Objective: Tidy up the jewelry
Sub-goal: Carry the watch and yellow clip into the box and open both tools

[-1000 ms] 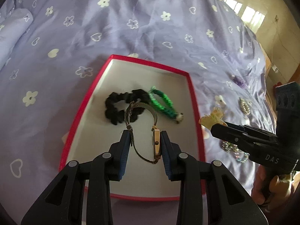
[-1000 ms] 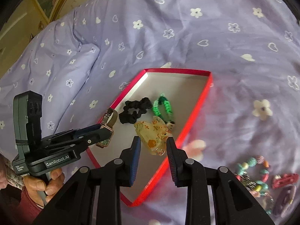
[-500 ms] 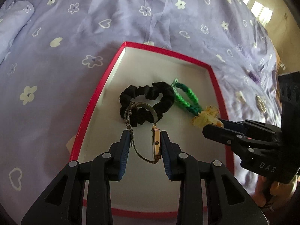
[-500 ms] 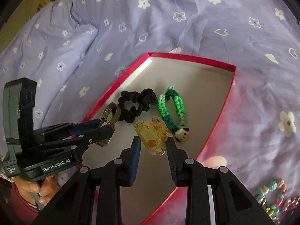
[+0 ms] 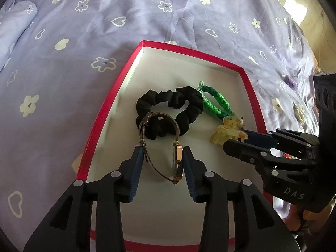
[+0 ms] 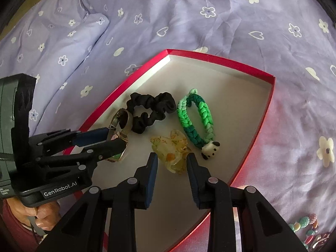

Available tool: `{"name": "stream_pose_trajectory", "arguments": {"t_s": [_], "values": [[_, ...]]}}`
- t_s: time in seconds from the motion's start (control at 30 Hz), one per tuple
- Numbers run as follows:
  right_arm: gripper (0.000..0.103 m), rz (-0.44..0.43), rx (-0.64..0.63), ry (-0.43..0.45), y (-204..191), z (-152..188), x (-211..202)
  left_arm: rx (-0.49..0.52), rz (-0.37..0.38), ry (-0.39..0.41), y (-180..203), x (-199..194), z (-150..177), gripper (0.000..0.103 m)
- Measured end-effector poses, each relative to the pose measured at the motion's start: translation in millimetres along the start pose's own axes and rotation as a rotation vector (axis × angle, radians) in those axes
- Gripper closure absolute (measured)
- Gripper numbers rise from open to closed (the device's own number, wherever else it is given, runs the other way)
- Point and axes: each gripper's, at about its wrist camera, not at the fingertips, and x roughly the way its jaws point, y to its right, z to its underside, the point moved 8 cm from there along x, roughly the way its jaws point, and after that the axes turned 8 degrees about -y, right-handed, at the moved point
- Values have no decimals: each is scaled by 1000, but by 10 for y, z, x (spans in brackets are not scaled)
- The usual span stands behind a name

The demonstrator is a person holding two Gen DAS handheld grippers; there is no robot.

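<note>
Nearest in the left wrist view, the left tongs (image 5: 161, 159) stand over the white floor of the box (image 5: 100, 121) with a gold watch (image 5: 177, 159) between them. Their jaws have just been opening. The left pad sits just beside the mesh strap and the right pad just beside the watch case, with a thin gap on each side, so the pads no longer squeeze the watch. Its lower loop hangs close to the box floor; whether it touches I cannot tell.

In the right wrist view, the right tongs (image 6: 171, 163) are clamped on a yellow see-through hair clip (image 6: 171, 149), held low over the box floor beside the watch.

Just beyond the watch a black scrunchie (image 5: 170, 109) lies in the box, and to its right lies a green braided bracelet (image 6: 197, 119) with a small white dog charm (image 6: 210, 147) at its near end. The scrunchie and bracelet lie close together, near the middle of the box.

The box has a red rim and sits on a bed covered by a lilac sheet (image 5: 63, 84) printed with white flowers and hearts. At the right, outside the box, a few beaded pieces (image 6: 304, 226) lie on the sheet.
</note>
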Motion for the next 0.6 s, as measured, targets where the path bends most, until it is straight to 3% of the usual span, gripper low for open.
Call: {"name": "stream_pose_trajectory", "arguments": {"t_s": [0.43, 0.6], "values": [[67, -26, 6, 9, -14, 19, -36, 5, -25, -10, -14, -33, 23, 56], [65, -36, 23, 18, -5, 65, -118, 8, -31, -7, -18, -81, 40, 43]]}}
